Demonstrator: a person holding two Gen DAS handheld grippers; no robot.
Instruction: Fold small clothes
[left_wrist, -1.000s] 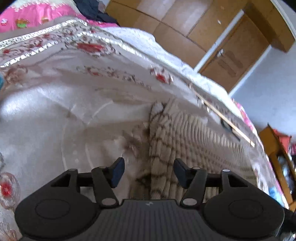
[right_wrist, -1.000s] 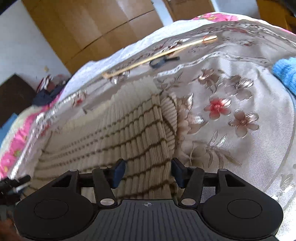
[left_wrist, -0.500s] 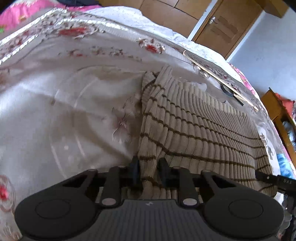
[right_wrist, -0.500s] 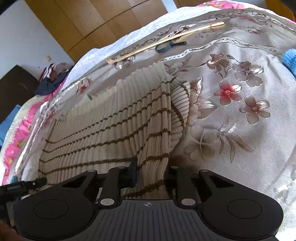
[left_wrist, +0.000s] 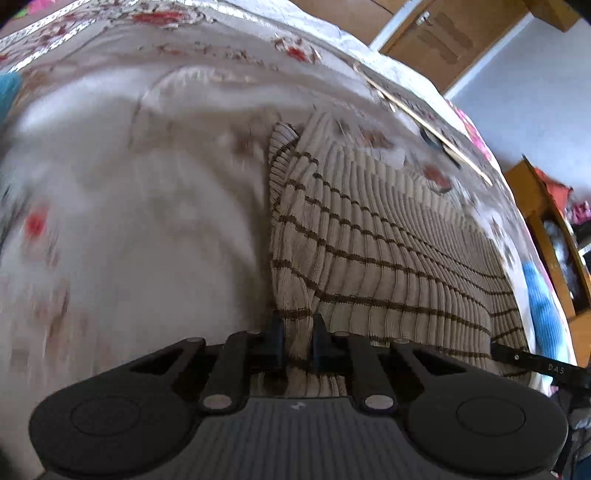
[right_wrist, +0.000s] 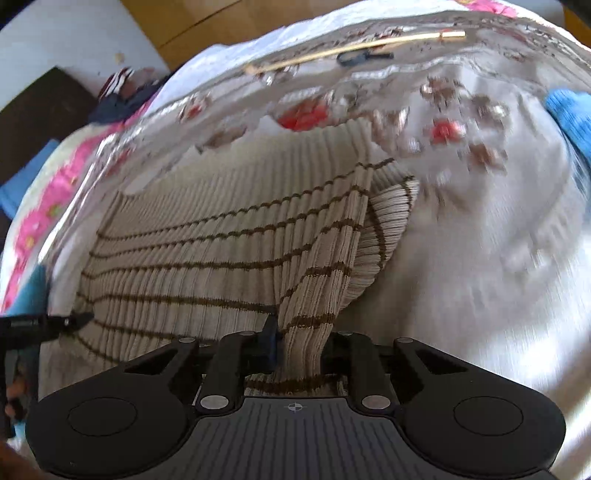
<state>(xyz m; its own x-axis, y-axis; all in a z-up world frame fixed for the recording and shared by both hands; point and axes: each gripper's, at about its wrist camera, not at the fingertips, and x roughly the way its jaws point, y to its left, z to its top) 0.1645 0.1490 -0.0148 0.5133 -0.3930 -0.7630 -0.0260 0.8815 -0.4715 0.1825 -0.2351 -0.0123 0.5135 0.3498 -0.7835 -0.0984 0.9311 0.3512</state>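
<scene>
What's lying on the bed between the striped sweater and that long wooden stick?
Only flowered bedspread lies between the sweater and the stick, seen in the right wrist view. A small dark strap touches the stick.

Bright daylight, glaring white on the bedspread (left_wrist: 122, 206). Heavy motion blur across its flowers; sweater (right_wrist: 229, 251) ribs sharper. Strong fisheye bending, dark corners.

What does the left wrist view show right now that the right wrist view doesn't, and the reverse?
Only the left wrist view: the left gripper shut on the beige brown-striped ribbed knit sweater, and a wooden door.

Only the right wrist view: the right gripper pinching the sweater's other near corner, and a dark cabinet.

Both: the sweater on the floral bedspread, a long thin wooden stick and a blue cloth.
</scene>
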